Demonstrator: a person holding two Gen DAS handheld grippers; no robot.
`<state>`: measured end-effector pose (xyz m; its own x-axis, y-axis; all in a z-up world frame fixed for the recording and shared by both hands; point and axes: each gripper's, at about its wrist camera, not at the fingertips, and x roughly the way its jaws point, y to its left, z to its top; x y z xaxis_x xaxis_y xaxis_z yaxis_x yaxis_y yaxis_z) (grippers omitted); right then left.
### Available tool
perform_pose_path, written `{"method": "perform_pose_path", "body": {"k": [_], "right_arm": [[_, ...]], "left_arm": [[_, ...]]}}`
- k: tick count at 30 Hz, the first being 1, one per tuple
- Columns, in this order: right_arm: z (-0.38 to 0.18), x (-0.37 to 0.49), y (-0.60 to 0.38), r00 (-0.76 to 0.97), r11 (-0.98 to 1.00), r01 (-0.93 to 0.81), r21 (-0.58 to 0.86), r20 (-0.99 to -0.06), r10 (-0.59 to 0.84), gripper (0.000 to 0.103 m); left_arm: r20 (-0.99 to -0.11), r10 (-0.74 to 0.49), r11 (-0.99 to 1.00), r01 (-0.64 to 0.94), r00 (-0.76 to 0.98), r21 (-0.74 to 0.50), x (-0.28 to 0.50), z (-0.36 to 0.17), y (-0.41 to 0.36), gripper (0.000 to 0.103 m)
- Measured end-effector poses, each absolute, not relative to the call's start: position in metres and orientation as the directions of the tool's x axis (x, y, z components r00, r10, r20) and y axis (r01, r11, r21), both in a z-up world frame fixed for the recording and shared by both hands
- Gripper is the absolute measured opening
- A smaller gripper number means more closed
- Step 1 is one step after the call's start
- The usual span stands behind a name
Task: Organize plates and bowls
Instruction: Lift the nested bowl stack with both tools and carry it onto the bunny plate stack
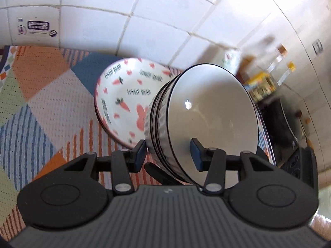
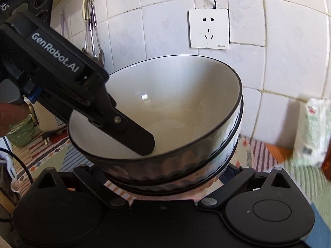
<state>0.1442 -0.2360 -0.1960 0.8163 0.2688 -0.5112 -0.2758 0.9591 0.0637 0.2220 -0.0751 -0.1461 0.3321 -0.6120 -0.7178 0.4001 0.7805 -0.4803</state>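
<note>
In the left wrist view, the left gripper [image 1: 167, 155] has 1 blue-padded finger inside the top bowl, at the lower centre of the frame, and the other outside the ribbed wall, on the left. The jaws stand wide and the pads do not look pressed on the wall, so I judge them released around the near rim, not clenched.

The thing between them is a stack of white ceramic bowls with black rims and grey ribbed outsides [image 1: 206, 111]. I count 3 rims. In this view the stack appears tilted, its opening facing the right of the frame; how much of this is the camera's own angle I cannot tell.

In the right wrist view, the same stack [image 2: 165, 107] fills the centre, and the left gripper [image 2: 142, 142] comes from the upper left, with 1 black finger lying down inside the top bowl. The right gripper's fingers are hidden below the stack at the lower centre, so I cannot tell if they are released or clenched.

The relation that matters: the rim wall lies directly between the left jaws, so the left side only has to shut. I judge that the right one is near the stack's base.

Behind the stack, at the middle left of the left view, a white plate with red carrot and rabbit prints [image 1: 122, 95] rests on a colourful woven mat [image 1: 41, 95]. The wall of white tiles [image 1: 144, 10] is behind.
</note>
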Motion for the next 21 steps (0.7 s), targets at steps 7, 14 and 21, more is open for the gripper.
{"method": "perform_pose_path", "body": {"k": [7,14,21], "right_arm": [[-0.212,0.189,-0.252,0.787,0.939,-0.33,0.1,-0.519,0.332,0.102],[-0.226,0.216,-0.258,0.768,0.93,-0.345,0.127,-0.531,0.358,0.101],[-0.241,0.231,-0.263,0.74,0.932,-0.333,0.141,-0.574,0.351,0.101]], "left_arm": [[-0.734,-0.559,0.827,0.326,0.385,-0.459,0.253,-0.162,-0.092,0.045],[-0.74,-0.551,0.834,0.286,0.385,-0.472,0.281,-0.178,-0.096,0.046],[-0.761,-0.53,0.848,0.263,0.374,-0.461,0.293,-0.196,-0.108,0.046]]}}
